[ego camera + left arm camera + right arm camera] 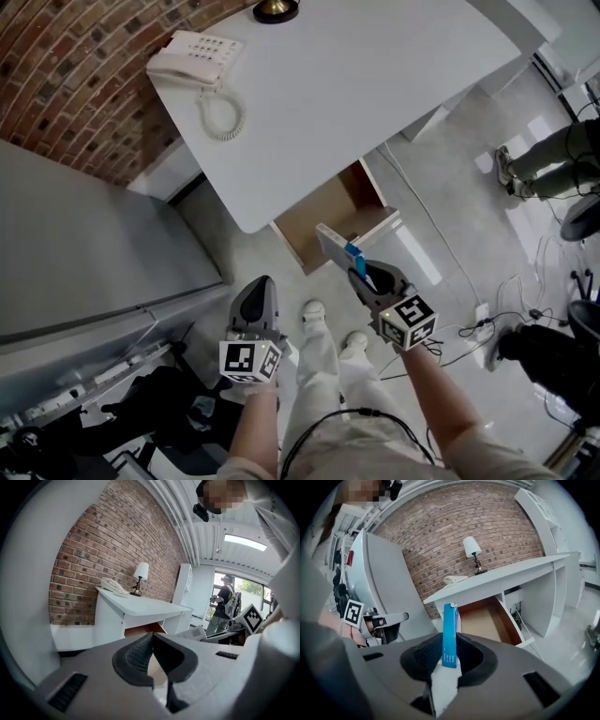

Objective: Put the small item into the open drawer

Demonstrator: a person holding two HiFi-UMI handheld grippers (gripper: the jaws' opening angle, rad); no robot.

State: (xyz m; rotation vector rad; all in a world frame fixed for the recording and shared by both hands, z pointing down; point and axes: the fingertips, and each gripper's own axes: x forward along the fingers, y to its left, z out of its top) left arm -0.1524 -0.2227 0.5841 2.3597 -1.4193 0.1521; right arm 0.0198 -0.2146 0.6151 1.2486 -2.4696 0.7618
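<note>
My right gripper (362, 273) has its jaws part-way closed on the small item (336, 247), which fills the gap between the pads and keeps them from meeting. The item is a thin, flat box. Its broad faces are white to pale grey, and a bright blue strip with tiny pale print, too small to read, runs along one narrow side. In the right gripper view that blue edge (449, 637) faces me and stands upright between the jaws, with the white body wedged low between the pads (425, 657). The box sticks out past the fingertips toward the open drawer (374, 188) and sits just in front of the drawer's white front panel, outside it and not resting on anything. The drawer is pulled out from under the white desk (347, 84) and its brown inside (485, 620) looks bare. My left gripper (257, 298) hangs to the left of the drawer's front, apart from it. In the left gripper view its jaw tips (152, 638) meet, with nothing held between them. A corded telephone (195, 58) lies on the desk beyond the drawer, toward the brick wall (66, 84).
</note>
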